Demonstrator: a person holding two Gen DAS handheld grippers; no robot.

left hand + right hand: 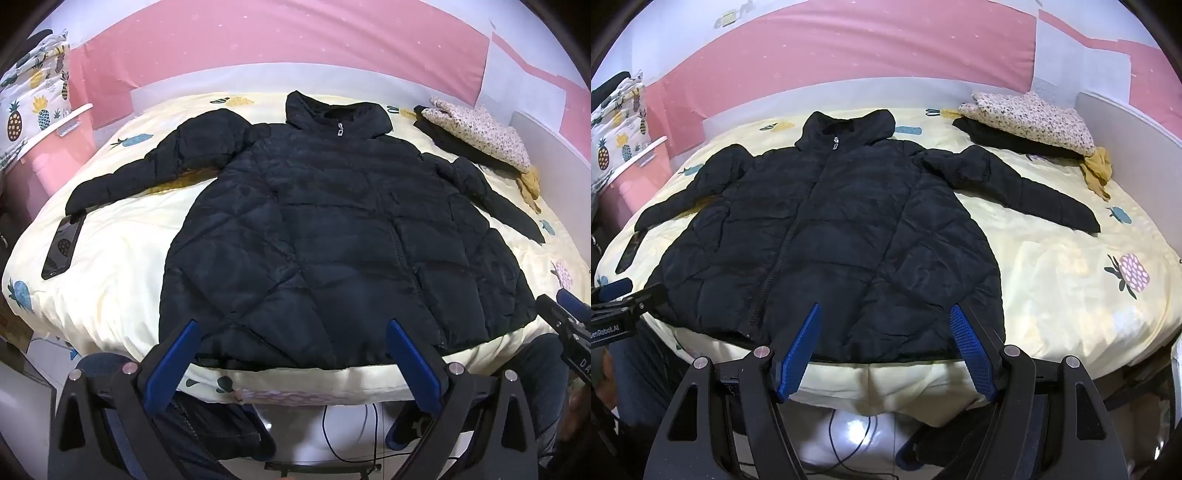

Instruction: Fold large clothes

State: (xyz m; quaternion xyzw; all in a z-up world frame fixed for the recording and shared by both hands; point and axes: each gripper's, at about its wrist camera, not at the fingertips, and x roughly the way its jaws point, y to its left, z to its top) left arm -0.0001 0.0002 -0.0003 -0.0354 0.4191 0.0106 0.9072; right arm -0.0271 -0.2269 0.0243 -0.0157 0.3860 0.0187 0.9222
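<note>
A large black quilted hooded jacket (332, 229) (831, 236) lies flat and zipped on the bed, front up, hood at the far end and both sleeves spread outward. My left gripper (291, 328) hovers over the near hem, its blue pads wide apart with nothing between them. My right gripper (884, 314) is also above the near hem, to the right of the zipper, open and holding nothing. Each gripper shows at the edge of the other's view, the right gripper (569, 325) on the right and the left gripper (617, 299) on the left.
The bed has a cream sheet with pineapple print (1071, 266). A dark phone (62, 247) lies by the left sleeve cuff. Folded clothes (1030, 122) and a mustard cloth (1097, 173) sit at the far right by a white bedrail (1137, 147). Cables (351, 435) run on the floor below.
</note>
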